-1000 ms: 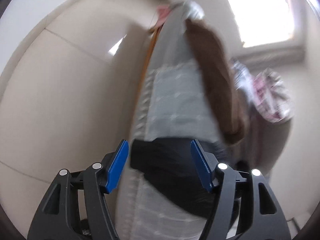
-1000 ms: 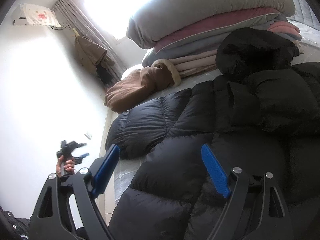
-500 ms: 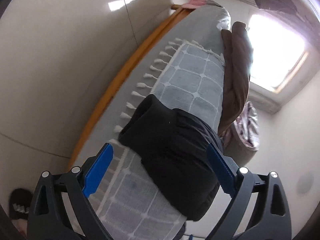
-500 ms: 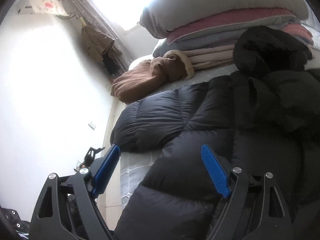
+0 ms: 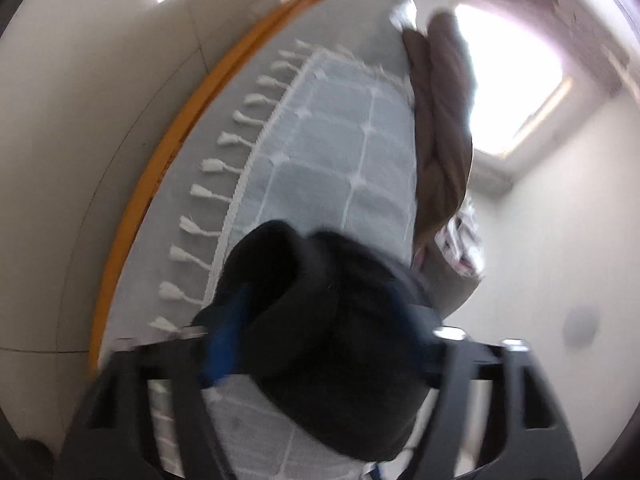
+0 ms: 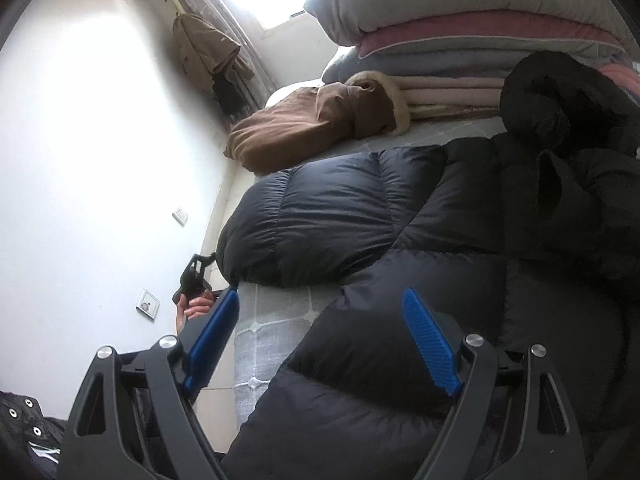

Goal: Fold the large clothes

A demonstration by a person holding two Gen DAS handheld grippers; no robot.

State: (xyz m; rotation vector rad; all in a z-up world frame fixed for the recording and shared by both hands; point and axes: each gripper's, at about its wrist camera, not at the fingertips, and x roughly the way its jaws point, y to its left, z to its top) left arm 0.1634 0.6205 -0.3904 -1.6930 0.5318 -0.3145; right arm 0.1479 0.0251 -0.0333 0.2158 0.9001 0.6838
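A large black puffer jacket (image 6: 440,248) lies spread on the bed, one sleeve (image 6: 312,228) reaching the bed's edge. In the left wrist view the sleeve's cuff (image 5: 320,320) hangs over the edge of the grey checked bedspread (image 5: 332,152). My left gripper (image 5: 320,344) has its blue fingers on either side of the cuff, close against it; the view is blurred. It also shows in the right wrist view (image 6: 196,276), held in a hand by the sleeve end. My right gripper (image 6: 320,340) is open over the jacket's lower part, holding nothing.
A brown fur-trimmed coat (image 6: 312,124) lies folded further up the bed. Stacked quilts and pillows (image 6: 460,28) sit at the head. The bed's wooden side rail (image 5: 168,160) runs next to the tiled floor. A white wall (image 6: 80,160) stands close by the bed.
My left gripper has moved forward onto the sleeve cuff, which now sits between its fingers. The right gripper has shifted slightly and stays open.
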